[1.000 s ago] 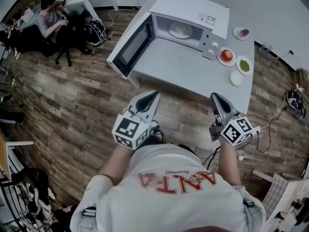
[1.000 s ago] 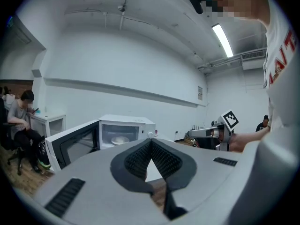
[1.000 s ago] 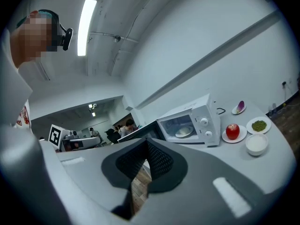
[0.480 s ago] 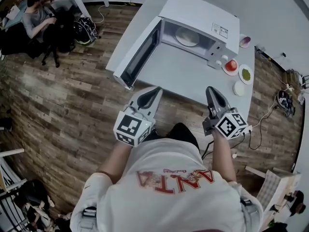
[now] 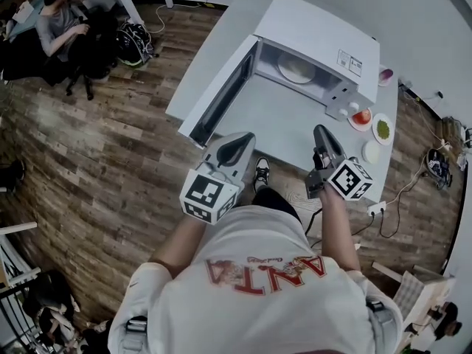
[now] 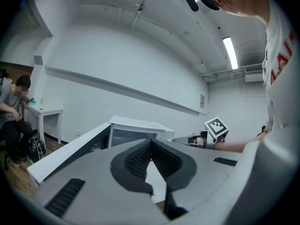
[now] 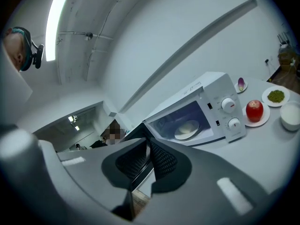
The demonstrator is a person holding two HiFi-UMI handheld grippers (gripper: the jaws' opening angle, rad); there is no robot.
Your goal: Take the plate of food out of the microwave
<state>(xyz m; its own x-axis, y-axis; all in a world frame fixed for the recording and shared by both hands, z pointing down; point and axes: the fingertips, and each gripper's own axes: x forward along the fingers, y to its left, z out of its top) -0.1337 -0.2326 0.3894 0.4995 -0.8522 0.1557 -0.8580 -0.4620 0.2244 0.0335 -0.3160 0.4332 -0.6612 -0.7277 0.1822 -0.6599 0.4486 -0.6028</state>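
Note:
The white microwave (image 5: 317, 32) stands on the white table (image 5: 284, 127) with its door (image 5: 221, 94) swung open to the left. Inside lies a pale plate of food (image 5: 297, 68), also seen through the opening in the right gripper view as the plate (image 7: 187, 129). My left gripper (image 5: 240, 142) hovers at the table's near edge, by the door's tip, shut and empty. My right gripper (image 5: 322, 135) hangs over the near edge, shut with nothing in it. In their own views the left gripper (image 6: 151, 143) and right gripper (image 7: 149, 144) show pads meeting at the tips.
Right of the microwave sit a plate with a red apple (image 5: 361, 117), a plate of green food (image 5: 383, 129), a white bowl (image 5: 371, 152) and a dish with something purple (image 5: 385, 74). A person (image 5: 63, 21) sits at a desk far left. Cables (image 5: 387, 205) lie on the floor at right.
The table and microwave have come closer in the head view. Both grippers now reach the table's near edge and stay shut. The microwave door stays open.

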